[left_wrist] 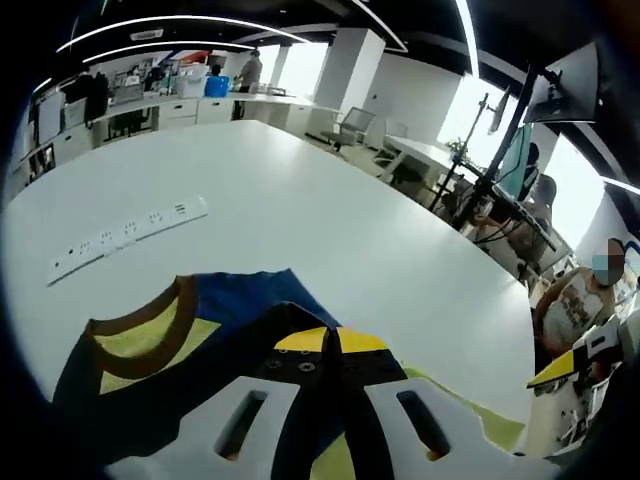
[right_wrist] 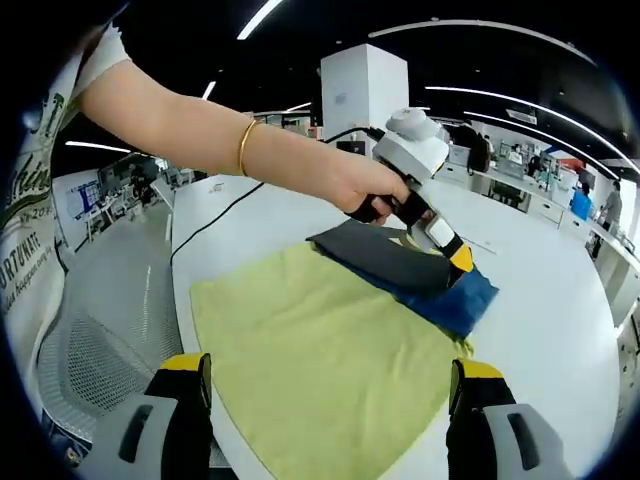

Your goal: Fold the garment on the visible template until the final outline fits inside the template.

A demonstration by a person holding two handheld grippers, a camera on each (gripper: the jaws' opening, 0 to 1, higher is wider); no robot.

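Yellow-green cloth, the template, lies flat at the near edge of the white bench, with the garment (dark grey over blue) folded on its far part. In the right claw view the left claw, held in a hand, presses its closed yellow tips onto the garment's blue edge; whether fabric is pinched there is hard to make out. The right claw stands wide open above the template, holding nothing. In the left claw view the garment's brown collar shows, and a white power strip lies beyond it.
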